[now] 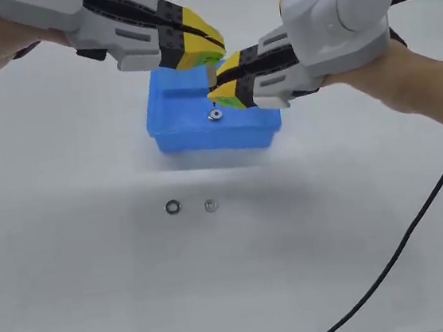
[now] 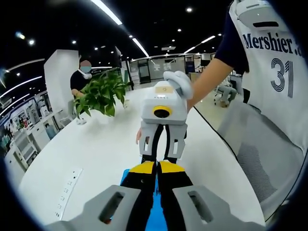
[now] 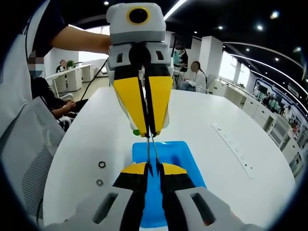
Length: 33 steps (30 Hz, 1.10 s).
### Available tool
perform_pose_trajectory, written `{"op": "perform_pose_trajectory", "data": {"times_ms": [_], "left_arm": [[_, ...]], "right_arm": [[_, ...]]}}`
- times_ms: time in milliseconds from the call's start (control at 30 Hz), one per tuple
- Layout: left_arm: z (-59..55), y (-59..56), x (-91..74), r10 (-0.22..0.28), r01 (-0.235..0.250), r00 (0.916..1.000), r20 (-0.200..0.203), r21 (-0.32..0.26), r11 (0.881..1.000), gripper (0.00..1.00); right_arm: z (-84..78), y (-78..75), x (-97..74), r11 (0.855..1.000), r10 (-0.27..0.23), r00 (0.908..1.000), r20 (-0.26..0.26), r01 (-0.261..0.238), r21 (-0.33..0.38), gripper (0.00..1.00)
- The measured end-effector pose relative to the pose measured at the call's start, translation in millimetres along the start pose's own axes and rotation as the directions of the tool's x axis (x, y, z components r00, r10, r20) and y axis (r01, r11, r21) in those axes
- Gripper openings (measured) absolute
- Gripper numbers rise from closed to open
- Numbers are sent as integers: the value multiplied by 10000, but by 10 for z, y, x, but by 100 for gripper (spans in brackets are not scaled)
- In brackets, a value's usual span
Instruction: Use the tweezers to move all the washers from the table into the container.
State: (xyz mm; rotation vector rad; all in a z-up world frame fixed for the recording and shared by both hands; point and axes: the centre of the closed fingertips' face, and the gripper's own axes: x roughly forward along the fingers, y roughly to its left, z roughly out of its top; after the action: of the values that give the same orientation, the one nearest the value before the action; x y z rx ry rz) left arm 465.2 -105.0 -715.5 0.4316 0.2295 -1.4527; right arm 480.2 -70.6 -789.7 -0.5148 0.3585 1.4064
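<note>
— Above the blue rectangular plastic container [image 1: 202, 140], what grips what?
— The right gripper [image 1: 216, 86] has its jaws closed on the thin metal tweezers [image 3: 148, 154]. The left gripper [image 1: 214, 43] faces it, jaws pressed together.
— And the washers?
— One small metal washer [image 1: 215, 115] sits at the tweezers' tip over the container; I cannot tell if it's pinched. A dark ring washer [image 1: 173, 207] and a pale washer [image 1: 211, 206] lie on the white surface [image 1: 97, 268], at the container's 6 o'clock.

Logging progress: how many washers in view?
3. Two lie on the table before the blue container: a dark washer and, right of it, a paler washer. A third washer sits at the tweezers' tips over the container. The left tool and right tool may hide more.
</note>
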Motion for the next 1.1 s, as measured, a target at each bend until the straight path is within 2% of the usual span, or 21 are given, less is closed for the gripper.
{"op": "perform_pose_trajectory", "data": {"times_ms": [200,500,867,1100], "left_arm": [[86,-130,-30,-99,99,10000,-1,134,9999,5],[132,-359,-56,-210,210,9998,-17,150,9997,5],[58,-684,-4,-363,363,9993,67,-105,9993,5],[-29,-828,1,-461,460,9989,-83,-149,9988,5]], "right_arm": [[74,140,-69,9999,27,10000,55,-27,-99,11],[121,392,-122,9999,133,9998,125,-132,-80,11],[16,730,-129,9992,406,9992,-34,-406,63,11],[-48,888,-49,9983,582,9982,-175,-583,-20,11]]}}
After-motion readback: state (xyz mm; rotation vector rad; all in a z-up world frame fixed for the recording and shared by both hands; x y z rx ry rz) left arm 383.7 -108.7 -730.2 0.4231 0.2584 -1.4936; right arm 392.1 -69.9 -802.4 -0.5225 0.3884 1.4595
